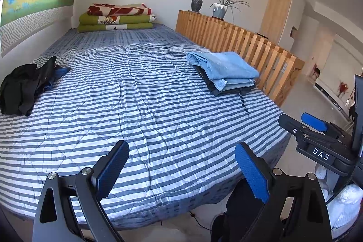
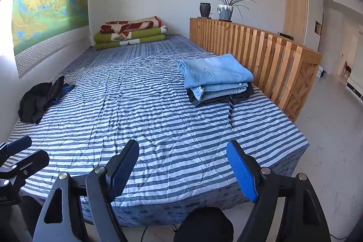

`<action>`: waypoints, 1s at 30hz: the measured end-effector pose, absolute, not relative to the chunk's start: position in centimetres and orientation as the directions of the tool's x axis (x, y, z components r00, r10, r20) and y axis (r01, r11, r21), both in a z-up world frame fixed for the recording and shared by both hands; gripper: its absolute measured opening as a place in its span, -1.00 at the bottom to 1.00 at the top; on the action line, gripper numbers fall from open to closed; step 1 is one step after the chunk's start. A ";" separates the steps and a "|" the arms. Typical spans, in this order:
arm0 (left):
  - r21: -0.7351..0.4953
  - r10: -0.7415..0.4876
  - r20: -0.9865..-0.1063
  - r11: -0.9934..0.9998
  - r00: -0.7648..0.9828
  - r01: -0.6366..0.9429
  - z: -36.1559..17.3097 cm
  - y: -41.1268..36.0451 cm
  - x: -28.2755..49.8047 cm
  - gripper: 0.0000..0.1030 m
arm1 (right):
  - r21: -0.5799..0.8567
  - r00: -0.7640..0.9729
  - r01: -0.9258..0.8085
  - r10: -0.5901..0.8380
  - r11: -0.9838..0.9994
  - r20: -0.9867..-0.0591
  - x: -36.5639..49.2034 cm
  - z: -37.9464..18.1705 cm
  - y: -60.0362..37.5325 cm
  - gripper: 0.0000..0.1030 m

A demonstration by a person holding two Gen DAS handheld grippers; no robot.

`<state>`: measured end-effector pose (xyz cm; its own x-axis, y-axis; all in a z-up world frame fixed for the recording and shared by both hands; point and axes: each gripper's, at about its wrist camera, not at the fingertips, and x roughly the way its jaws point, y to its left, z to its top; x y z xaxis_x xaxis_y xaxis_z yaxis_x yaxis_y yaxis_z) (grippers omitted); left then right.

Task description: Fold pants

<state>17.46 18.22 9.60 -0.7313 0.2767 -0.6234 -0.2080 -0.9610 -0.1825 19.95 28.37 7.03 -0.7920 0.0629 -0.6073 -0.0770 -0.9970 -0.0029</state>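
Both the left tongs [image 1: 181, 174] and right tongs [image 2: 183, 171] hover wide and empty at the striped bed's [image 1: 140, 106] foot, so the next reach is probably left to the crumpled black pants [image 1: 22, 87], well apart from the folded blue denim stack [image 1: 224, 72].

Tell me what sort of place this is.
Most likely a bedroom in a home: a bed with a striped quilt, folded blankets stacked at its far end, and a potted plant on the wooden slatted rail.
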 end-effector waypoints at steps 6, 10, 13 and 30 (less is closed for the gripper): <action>-0.174 0.271 -0.625 -0.962 -0.732 -0.209 9.4 18.7 17.6 0.88 | 0.001 -0.789 -0.066 0.052 -0.998 -0.612 20.0 6.7 28.4 0.48; -0.171 0.264 -0.625 -0.965 -0.735 -0.201 9.4 18.7 17.7 0.88 | 0.001 -0.790 -0.061 0.048 -0.998 -0.611 20.0 6.7 28.3 0.48; -0.168 0.260 -0.624 -0.966 -0.737 -0.199 9.4 18.8 17.7 0.89 | 0.001 -0.790 -0.065 0.051 -0.998 -0.610 20.1 6.7 28.3 0.48; -0.164 0.262 -0.627 -0.965 -0.734 -0.204 9.0 19.2 17.9 0.91 | -0.005 -0.786 -0.055 0.047 -0.998 -0.617 19.6 6.5 28.6 0.48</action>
